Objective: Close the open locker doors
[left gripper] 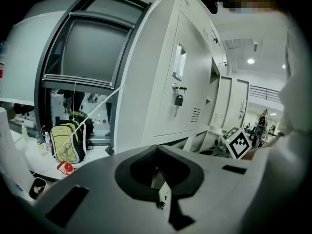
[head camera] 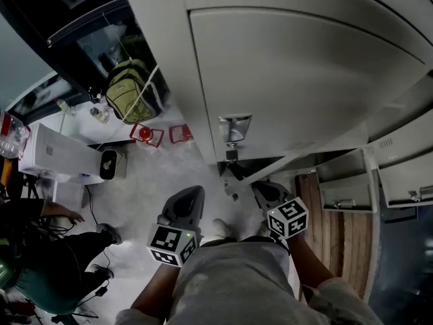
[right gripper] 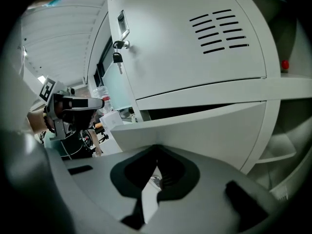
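Observation:
A bank of pale grey lockers fills the upper right of the head view. The nearest upper door stands closed, with a key and padlock hanging from its lock. Below it a lower door is ajar, its edge swung out toward me. Further along the row, other doors hang open. My right gripper is shut and empty, close in front of the ajar lower door. My left gripper is also shut and empty, beside it on the left and apart from the lockers.
A green backpack and small red items lie on the floor at the left. A white box stands further left. A person sits at the lower left. Wooden flooring shows under the open doors.

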The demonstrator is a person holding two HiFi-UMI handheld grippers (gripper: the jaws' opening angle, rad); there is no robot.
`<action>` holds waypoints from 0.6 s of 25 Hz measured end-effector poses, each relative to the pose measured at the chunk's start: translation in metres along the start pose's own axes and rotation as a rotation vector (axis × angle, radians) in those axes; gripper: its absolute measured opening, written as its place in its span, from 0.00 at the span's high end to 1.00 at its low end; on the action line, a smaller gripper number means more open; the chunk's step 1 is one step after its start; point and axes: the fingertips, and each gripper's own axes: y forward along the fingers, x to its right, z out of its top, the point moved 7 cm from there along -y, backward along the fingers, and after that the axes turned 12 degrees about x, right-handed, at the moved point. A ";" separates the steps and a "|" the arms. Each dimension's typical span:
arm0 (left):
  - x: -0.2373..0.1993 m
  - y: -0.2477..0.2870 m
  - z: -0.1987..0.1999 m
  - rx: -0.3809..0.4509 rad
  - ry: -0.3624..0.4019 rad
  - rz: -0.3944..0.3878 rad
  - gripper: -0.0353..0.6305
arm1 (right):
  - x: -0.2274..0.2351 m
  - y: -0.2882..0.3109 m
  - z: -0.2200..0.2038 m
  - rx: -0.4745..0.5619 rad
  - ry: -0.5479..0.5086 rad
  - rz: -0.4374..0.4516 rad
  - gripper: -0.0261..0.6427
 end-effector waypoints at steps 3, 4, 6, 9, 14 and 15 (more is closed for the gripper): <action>-0.004 0.002 0.001 -0.001 -0.001 -0.001 0.93 | 0.002 0.008 0.003 0.003 0.002 -0.005 0.92; -0.005 0.002 0.001 -0.001 -0.001 -0.001 0.93 | 0.002 0.010 0.004 0.003 0.005 -0.006 0.92; -0.008 0.003 0.002 -0.001 0.001 -0.002 0.93 | 0.003 0.015 0.005 0.004 0.017 -0.008 0.92; -0.013 0.004 0.003 0.001 0.002 0.002 0.93 | 0.005 0.022 0.007 0.004 0.029 -0.015 0.92; -0.021 0.003 0.005 0.007 0.000 0.014 0.93 | 0.007 0.033 0.011 0.009 0.034 -0.024 0.92; -0.022 0.002 0.005 0.007 -0.001 0.016 0.93 | 0.007 0.035 0.012 0.010 0.034 -0.025 0.92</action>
